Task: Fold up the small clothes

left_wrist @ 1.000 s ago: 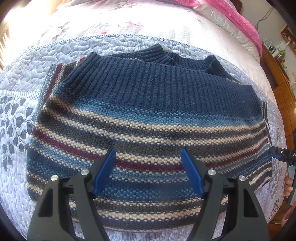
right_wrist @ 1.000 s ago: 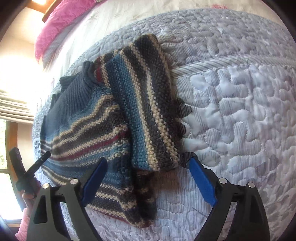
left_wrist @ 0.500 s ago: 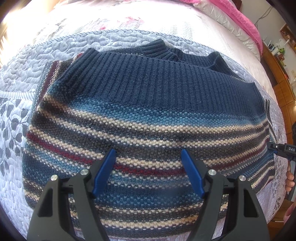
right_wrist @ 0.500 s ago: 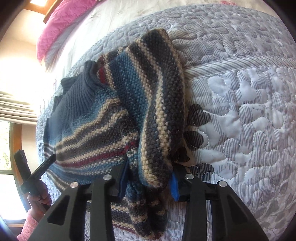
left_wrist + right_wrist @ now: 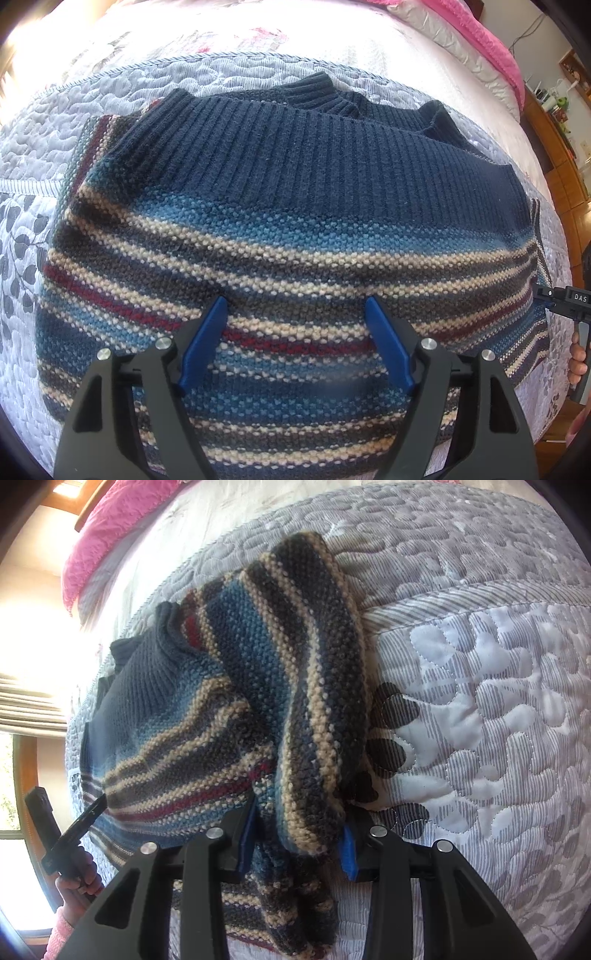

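Observation:
A knitted sweater (image 5: 288, 192) lies flat on the bed, with a navy ribbed top and blue, cream, grey and red stripes below. My left gripper (image 5: 295, 306) hovers open over the striped body, nothing between its blue pads. In the right wrist view one striped sleeve (image 5: 314, 664) lies folded along the sweater's body (image 5: 155, 716). My right gripper (image 5: 299, 827) is shut on the sleeve's lower end, which bunches between the pads. The right gripper's tip (image 5: 554, 299) shows at the sweater's right edge in the left wrist view. The left gripper (image 5: 85, 819) shows at far left in the right wrist view.
A grey-white quilted bedspread (image 5: 480, 701) lies under the sweater. A pink blanket (image 5: 491, 40) sits at the head of the bed. Wooden furniture (image 5: 554, 129) stands beside the bed, and a bright window (image 5: 11, 775) lies beyond. A hand (image 5: 77, 878) holds the left gripper.
My right gripper went from open around the sleeve end to shut on it. The left gripper moved a little closer over the sweater, staying open.

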